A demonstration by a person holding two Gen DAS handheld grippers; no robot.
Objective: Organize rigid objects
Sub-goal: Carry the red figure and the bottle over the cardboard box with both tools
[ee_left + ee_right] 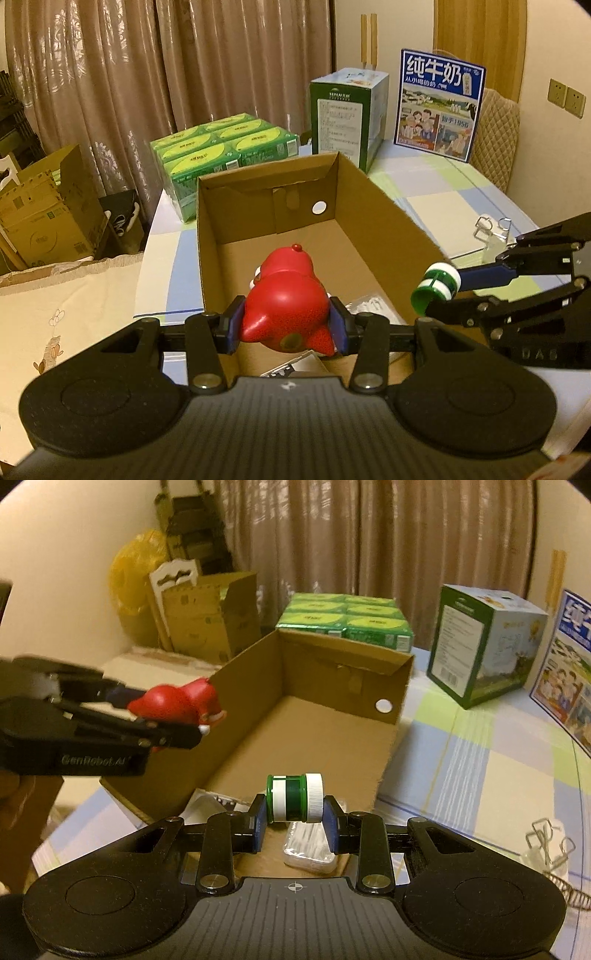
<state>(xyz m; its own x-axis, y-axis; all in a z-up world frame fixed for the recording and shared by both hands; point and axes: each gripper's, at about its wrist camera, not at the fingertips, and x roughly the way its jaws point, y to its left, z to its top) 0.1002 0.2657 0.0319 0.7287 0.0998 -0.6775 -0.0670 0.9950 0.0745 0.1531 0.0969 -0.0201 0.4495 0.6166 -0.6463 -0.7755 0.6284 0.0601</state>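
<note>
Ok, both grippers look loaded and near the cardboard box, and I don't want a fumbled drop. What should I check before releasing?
1. Left gripper shut on red toy: ok.
2. Right gripper shut on green bottle: ok.
3. Cardboard box open on top: ok.
4. Bare box floor ahead of both: ok.
5. Toy over the box opening: ok.
6. Bottle clear of the packet beneath: cannot tell.

Red toy [286, 314], green-and-white bottle [294, 798], brown box [388, 206], checked tablecloth [480, 760]
</note>
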